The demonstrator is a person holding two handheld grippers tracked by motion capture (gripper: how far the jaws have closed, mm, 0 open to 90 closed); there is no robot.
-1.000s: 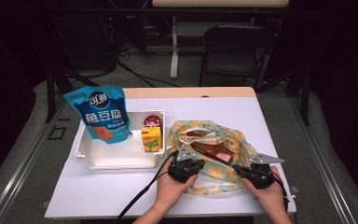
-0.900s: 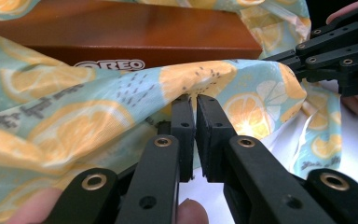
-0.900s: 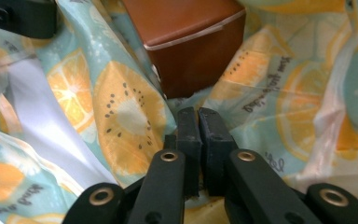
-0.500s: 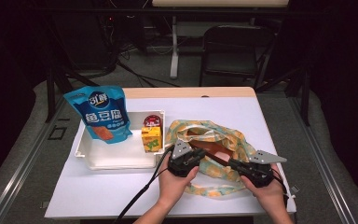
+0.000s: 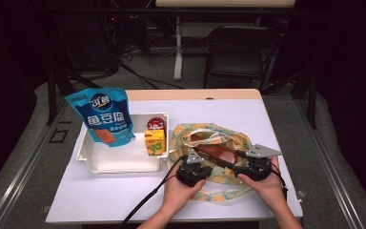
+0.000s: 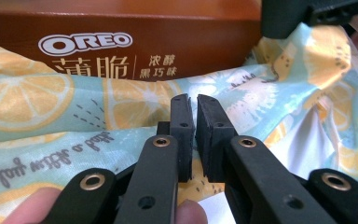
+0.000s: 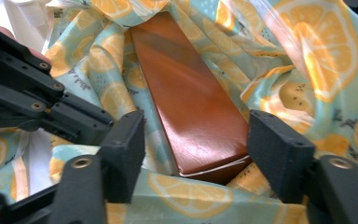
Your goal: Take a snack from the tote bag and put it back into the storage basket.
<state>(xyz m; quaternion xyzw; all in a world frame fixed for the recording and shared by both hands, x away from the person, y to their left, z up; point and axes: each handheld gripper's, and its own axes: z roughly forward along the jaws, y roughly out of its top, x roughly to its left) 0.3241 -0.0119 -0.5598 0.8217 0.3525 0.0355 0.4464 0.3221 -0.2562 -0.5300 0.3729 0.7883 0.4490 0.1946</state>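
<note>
While the box (image 7: pixel 191 107) lay inside the bag (image 5: pixel 205 138), just right of the tray (image 5: pixel 88 157), the left gripper (image 6: pixel 195 121) was kept clenched on the bag's near rim. The right gripper (image 7: pixel 196 140) had just been opened, its jaws spread either side of the box's near end, pressing on nothing.

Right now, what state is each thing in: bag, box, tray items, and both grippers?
Lemon-print fabric bag: mouth open, lying on the table.
Brown Oreo box: closed, lying inside the bag.
White plastic tray: holding three items.
Blue snack pouch: sealed, leaning upright.
Yellow drink carton: upright.
Left gripper: shut on the bag's fabric.
Right gripper: open, jaws just opened, over the box end.
</note>
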